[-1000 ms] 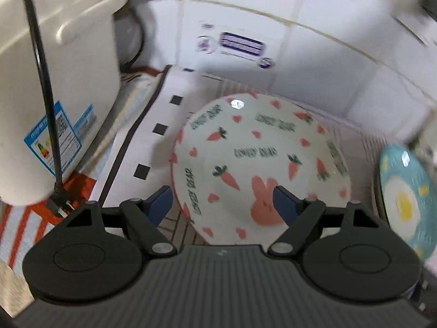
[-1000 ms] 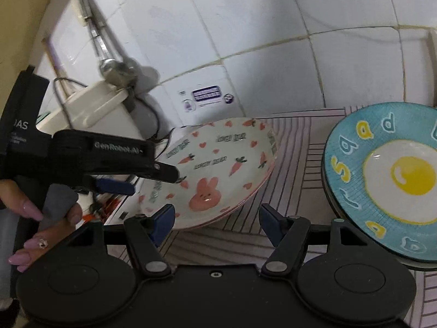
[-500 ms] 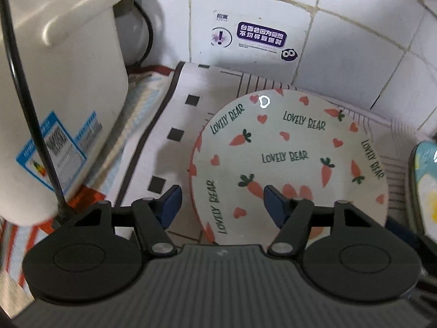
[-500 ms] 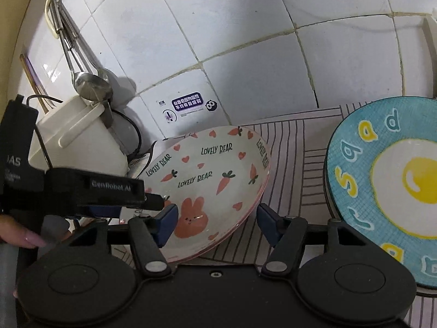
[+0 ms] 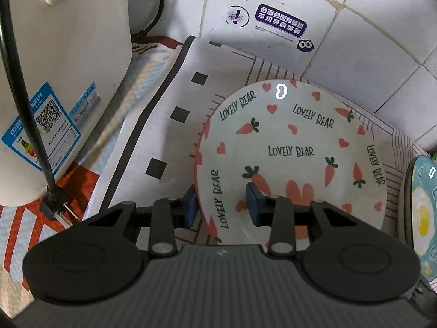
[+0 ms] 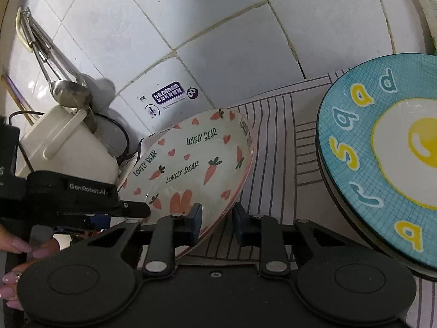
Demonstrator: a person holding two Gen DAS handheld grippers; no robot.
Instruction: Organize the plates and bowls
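A white "Lovely Bear" plate (image 5: 289,153) with carrots and hearts lies on the striped mat against the tiled wall. My left gripper (image 5: 221,205) straddles its near-left rim, one blue pad outside and one over the plate, with a wide gap. In the right wrist view the same plate (image 6: 196,161) looks tilted. My right gripper (image 6: 217,224) has closed its pads on the plate's near-right rim. A blue fried-egg plate (image 6: 382,153) sits to the right; its edge also shows in the left wrist view (image 5: 422,218).
A cream rice cooker (image 5: 62,82) with a black cord (image 5: 27,125) and loose plug stands at the left. A ladle (image 6: 68,90) hangs on the tiled wall (image 6: 232,27). A red-striped cloth (image 5: 16,224) lies under the cooker. The left gripper's body (image 6: 68,194) sits left of the plate.
Both grippers moved in to the carrot plate and narrowed. The right one now grips its rim; the left one straddles the opposite rim. The plate now looks lower and closer to the wall.
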